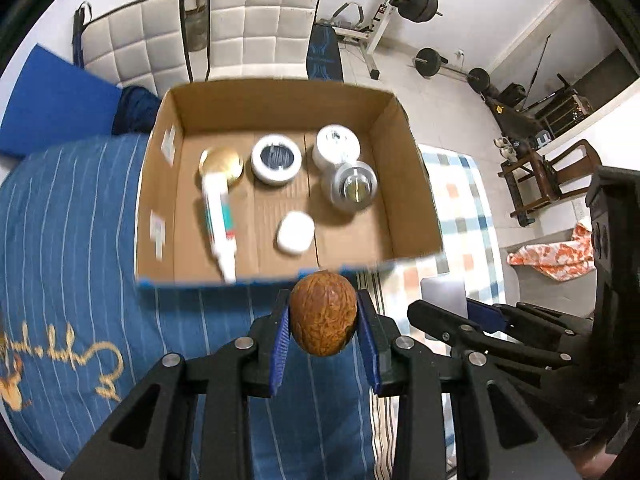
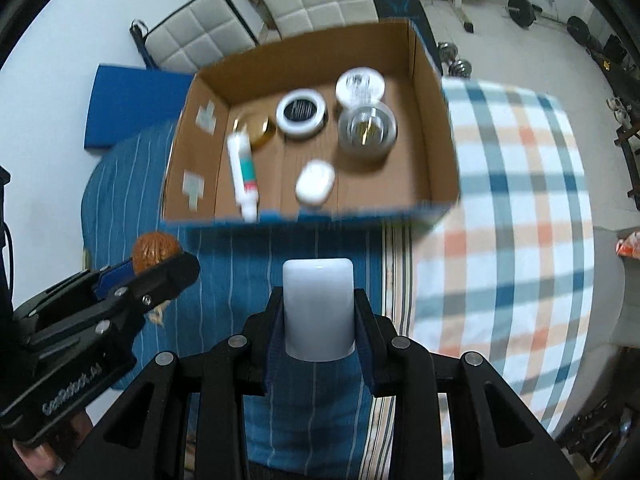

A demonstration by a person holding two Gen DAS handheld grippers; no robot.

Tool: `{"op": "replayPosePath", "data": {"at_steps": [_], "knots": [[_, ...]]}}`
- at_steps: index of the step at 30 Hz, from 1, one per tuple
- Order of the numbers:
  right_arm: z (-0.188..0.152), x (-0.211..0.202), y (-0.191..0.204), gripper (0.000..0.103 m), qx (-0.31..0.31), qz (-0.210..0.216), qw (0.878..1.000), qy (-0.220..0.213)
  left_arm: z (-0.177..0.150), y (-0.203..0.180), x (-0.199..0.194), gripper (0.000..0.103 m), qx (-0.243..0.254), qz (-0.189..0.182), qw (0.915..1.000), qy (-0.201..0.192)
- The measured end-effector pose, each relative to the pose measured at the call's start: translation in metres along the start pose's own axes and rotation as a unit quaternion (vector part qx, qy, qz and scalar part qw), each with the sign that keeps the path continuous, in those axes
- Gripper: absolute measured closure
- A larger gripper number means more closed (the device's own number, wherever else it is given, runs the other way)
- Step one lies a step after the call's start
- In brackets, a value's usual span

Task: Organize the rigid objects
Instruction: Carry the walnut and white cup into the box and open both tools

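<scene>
My left gripper [image 1: 323,316] is shut on a brown walnut-like shell [image 1: 323,313], held above the blue striped bedcover just short of the cardboard box [image 1: 416,204]. The same shell [image 2: 154,251] shows at the left of the right wrist view, in the left gripper [image 2: 158,266]. My right gripper [image 2: 319,322] is shut on a white rounded container [image 2: 318,308], also raised before the box [image 2: 434,128]. Inside the box lie a white tube [image 1: 218,220], a gold lid [image 1: 222,163], a white round tin [image 1: 276,159], a white jar [image 1: 335,146], a clear domed jar [image 1: 353,186] and a small white case [image 1: 295,232].
The box rests on a bed with a blue striped cover [image 1: 80,240] and a checked blanket [image 2: 516,208]. Two white padded chairs [image 1: 264,20] stand behind it, a blue mat [image 1: 52,100] at the left. Weights and a bench [image 1: 416,4] fill the far floor.
</scene>
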State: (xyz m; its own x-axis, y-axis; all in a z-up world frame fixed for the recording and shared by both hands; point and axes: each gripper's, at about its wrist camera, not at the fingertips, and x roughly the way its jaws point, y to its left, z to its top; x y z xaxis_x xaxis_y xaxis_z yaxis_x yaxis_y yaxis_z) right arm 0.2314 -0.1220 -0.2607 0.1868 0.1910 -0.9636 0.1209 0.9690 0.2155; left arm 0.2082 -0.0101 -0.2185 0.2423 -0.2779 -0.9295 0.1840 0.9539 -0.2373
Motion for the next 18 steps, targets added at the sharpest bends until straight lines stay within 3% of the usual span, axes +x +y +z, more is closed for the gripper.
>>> {"op": "replayPosePath", "data": {"at_steps": [5,9,18], "knots": [[0.042,0.026,-0.016,0.069,0.004,-0.027,1.000,-0.002,0.042,0.007,0.035,0.075,-0.008,0.011,0.9997,0.023],[0.072,0.066,-0.028,0.069,0.014,-0.047,0.999,0.024,0.062,0.021,0.076,0.075,-0.017,0.032,0.9980,0.052],[0.088,0.147,-0.056,0.069,0.027,-0.076,0.992,0.096,0.074,0.047,0.155,0.075,-0.041,0.044,0.9896,0.131]]}}
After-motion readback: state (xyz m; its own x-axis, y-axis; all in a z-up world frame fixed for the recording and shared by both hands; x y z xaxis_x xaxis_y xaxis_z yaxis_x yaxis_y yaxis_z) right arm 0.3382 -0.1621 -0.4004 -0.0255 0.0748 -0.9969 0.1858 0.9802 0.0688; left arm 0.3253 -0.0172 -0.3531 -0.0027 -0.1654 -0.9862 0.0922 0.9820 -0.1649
